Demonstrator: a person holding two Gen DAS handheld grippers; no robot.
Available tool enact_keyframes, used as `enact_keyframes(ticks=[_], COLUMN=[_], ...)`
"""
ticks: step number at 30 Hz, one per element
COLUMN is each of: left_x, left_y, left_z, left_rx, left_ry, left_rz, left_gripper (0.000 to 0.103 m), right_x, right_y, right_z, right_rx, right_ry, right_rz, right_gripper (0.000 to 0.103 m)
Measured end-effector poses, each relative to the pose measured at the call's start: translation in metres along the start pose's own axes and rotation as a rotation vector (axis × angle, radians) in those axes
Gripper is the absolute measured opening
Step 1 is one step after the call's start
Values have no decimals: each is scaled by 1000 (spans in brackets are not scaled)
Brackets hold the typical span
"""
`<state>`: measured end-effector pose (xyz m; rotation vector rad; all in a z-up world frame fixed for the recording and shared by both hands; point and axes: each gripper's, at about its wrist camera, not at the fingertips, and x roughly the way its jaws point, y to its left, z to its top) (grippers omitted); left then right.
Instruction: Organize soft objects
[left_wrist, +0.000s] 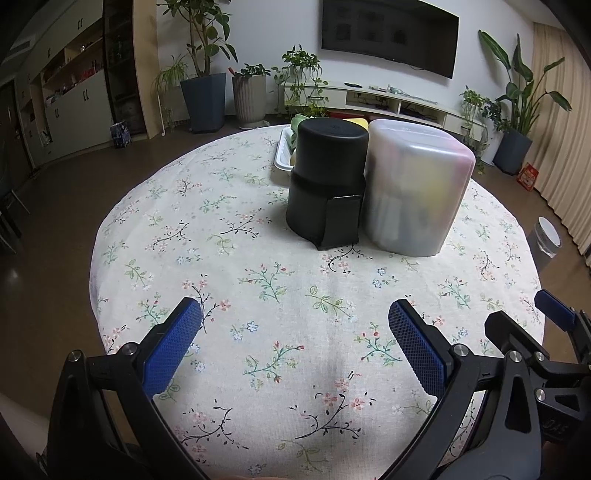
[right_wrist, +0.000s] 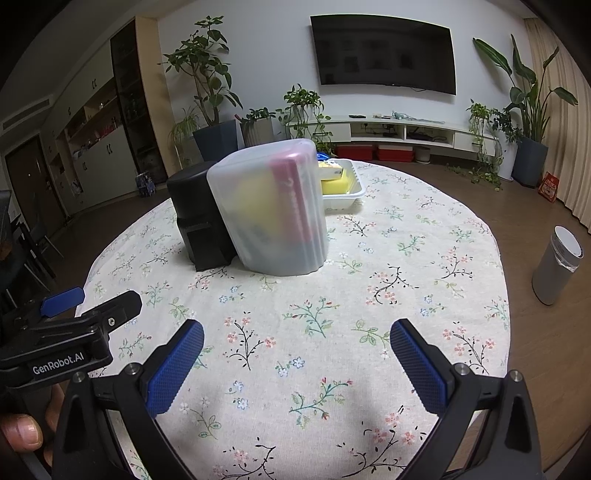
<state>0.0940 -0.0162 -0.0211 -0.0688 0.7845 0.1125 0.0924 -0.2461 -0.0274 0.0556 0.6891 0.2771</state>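
Note:
A frosted plastic bin (left_wrist: 415, 188) (right_wrist: 271, 210) stands upside down on the round floral table, with yellow and pink soft things dimly seen inside. A black bin (left_wrist: 327, 184) (right_wrist: 197, 218) stands touching its left side. Behind them a white tray (right_wrist: 345, 190) (left_wrist: 282, 153) holds yellow sponges (right_wrist: 332, 177) and something green (left_wrist: 297, 123). My left gripper (left_wrist: 295, 325) is open and empty above the near table. My right gripper (right_wrist: 297, 345) is open and empty, beside the left one.
The floral tablecloth (left_wrist: 258, 295) covers the table. A grey bin (right_wrist: 556, 266) stands on the floor at the right. Potted plants (right_wrist: 210, 85), a low TV shelf (right_wrist: 406, 133) and cupboards line the walls.

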Motion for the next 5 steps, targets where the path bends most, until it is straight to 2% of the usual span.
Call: enact_keyframes(ticks=[5], left_x=[0], left_y=[0], left_z=[0], left_rx=[0], left_ry=[2], left_rz=[-6], left_gripper=[103], right_x=[-1], right_y=[0], right_z=[0], right_rx=[-1], right_ry=[1], right_rz=[-1], right_gripper=[103])
